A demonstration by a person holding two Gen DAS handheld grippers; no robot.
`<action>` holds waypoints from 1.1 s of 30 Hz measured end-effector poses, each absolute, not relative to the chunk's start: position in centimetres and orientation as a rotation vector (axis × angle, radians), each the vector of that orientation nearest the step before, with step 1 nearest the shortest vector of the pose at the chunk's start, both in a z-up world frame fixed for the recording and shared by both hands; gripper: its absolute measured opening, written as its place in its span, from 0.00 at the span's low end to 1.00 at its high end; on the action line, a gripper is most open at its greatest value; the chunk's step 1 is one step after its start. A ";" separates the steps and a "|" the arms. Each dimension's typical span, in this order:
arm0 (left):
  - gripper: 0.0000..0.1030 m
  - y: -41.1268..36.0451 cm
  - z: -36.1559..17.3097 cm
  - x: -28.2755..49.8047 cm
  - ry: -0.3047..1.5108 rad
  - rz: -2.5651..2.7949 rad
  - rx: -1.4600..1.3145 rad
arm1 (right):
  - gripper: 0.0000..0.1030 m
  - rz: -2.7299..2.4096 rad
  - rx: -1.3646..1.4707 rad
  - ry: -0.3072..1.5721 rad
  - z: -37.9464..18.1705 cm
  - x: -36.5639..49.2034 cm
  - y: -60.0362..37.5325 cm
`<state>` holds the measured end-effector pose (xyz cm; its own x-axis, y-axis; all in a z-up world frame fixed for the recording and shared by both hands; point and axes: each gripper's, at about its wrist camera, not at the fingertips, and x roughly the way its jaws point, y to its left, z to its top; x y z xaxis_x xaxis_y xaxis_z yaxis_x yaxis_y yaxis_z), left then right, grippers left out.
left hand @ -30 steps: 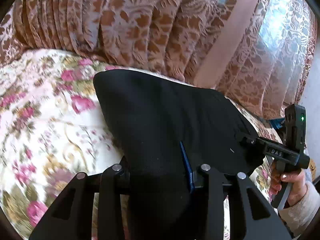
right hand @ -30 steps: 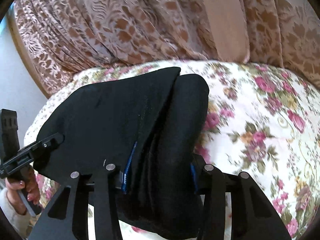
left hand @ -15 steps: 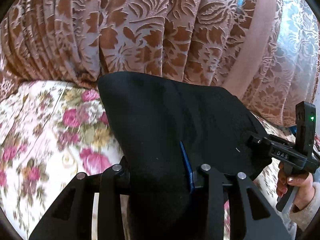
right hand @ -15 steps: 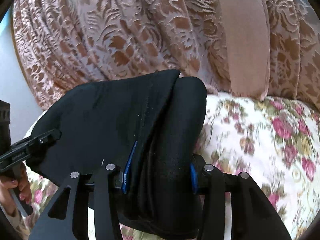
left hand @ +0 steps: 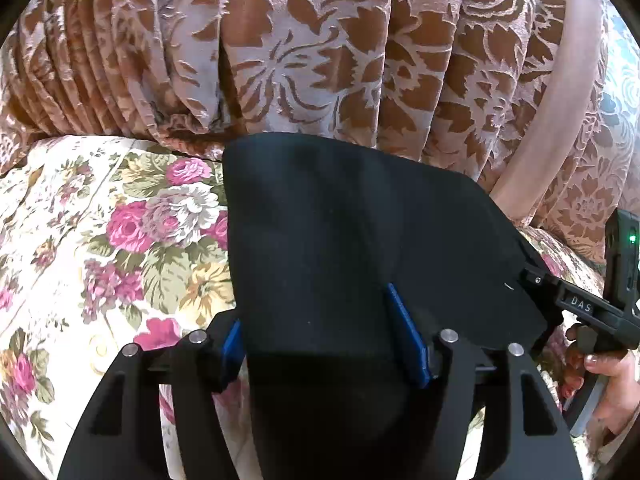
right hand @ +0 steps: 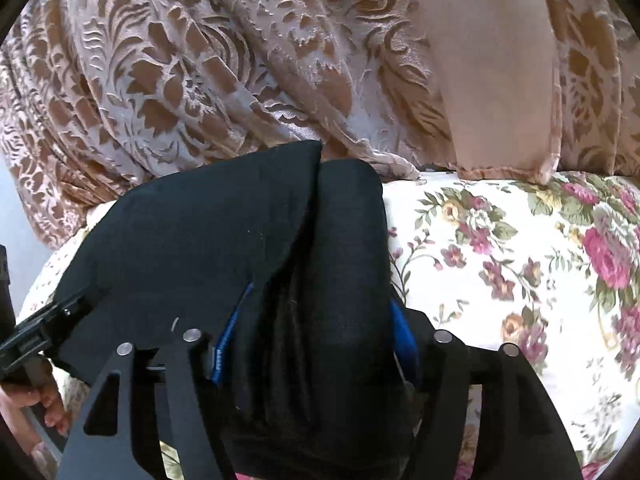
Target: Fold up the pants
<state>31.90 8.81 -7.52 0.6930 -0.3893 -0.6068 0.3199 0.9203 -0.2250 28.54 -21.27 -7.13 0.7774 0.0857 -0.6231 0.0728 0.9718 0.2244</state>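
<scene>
Both tools had just been opening. Left tool [left hand: 326, 344] and right tool [right hand: 308, 344] stood released, folded black pants [left hand: 360, 240] loose between each one's pads.

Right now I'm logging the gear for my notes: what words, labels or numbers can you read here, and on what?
"DAS": raised letters on the black body of the right gripper, seen from the left wrist view.
A faint mark on a blue pad of the right gripper's fingers: too small to read.
Nothing legible on the black pants, the floral cover or the curtain.
</scene>
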 end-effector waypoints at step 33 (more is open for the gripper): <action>0.98 10.6 -5.4 16.2 0.624 -0.133 -0.062 | 0.87 -0.156 0.021 0.601 -4.0 14.7 -12.6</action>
<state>16.23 10.59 -5.45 0.8031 -0.1425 -0.5786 0.1053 0.9896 -0.0976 14.70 -12.56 -3.98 0.8136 -0.1397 -0.5644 0.1521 0.9880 -0.0253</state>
